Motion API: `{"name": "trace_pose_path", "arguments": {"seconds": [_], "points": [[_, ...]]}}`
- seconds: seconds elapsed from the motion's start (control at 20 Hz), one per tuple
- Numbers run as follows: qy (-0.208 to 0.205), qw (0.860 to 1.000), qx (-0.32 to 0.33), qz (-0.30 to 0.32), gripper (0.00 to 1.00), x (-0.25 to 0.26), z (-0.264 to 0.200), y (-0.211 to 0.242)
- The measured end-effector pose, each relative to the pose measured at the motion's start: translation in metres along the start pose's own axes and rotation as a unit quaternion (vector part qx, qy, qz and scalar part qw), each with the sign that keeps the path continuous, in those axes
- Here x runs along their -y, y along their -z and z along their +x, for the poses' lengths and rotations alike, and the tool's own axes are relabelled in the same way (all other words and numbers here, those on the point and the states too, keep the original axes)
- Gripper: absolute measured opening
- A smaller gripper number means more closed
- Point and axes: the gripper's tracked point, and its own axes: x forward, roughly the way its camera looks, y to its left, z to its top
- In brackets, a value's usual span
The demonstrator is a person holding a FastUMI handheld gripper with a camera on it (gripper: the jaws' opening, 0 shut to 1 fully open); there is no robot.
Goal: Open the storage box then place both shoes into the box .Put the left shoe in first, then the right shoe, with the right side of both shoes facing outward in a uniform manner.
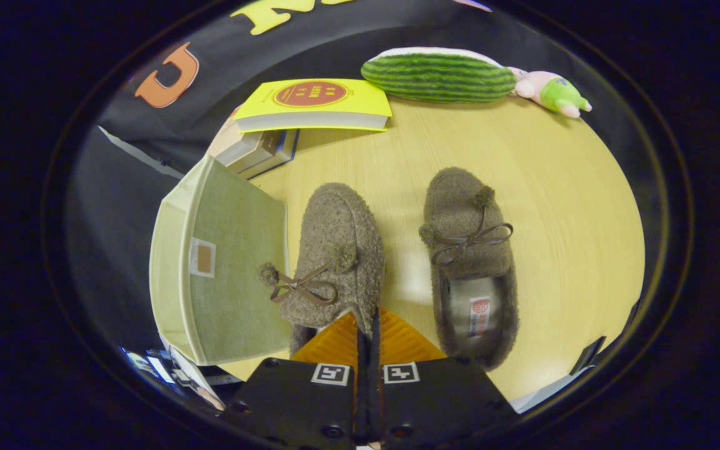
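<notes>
The claw (366, 340) is closed on the heel rim of the left shoe (335, 250), both fingers pinching the fuzzy edge. The green storage box (222, 275) touches that shoe's left side, lid shut. The right shoe (469, 262) lies apart to the right on the wooden worktop (560, 206), with a yellow book (316, 103) and a watermelon plush (438, 75) at the far edge.

Two brown fuzzy slippers with bow laces, toes pointing away: left shoe (334, 250) heel pinched between the fingers (391, 340), right shoe (469, 262) flat on the worktop alongside. Pale green fabric storage box (222, 269) touching the left shoe's far side.
</notes>
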Motion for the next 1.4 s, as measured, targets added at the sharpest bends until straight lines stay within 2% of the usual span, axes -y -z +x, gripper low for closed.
{"name": "trace_pose_path", "arguments": {"seconds": [0.4,0.7,0.9,1.25,1.4], "points": [[-0.039,0.998,0.038,-0.014,0.06,-0.060,-0.079,-0.020],[-0.062,0.995,0.072,-0.015,0.06,-0.117,-0.112,-0.036],[-0.089,0.993,0.082,-0.011,0.06,-0.155,-0.112,-0.039],[-0.081,0.991,0.106,0.010,0.06,-0.203,-0.078,-0.044],[-0.092,0.990,0.100,0.030,0.06,-0.226,-0.055,-0.039]]}}
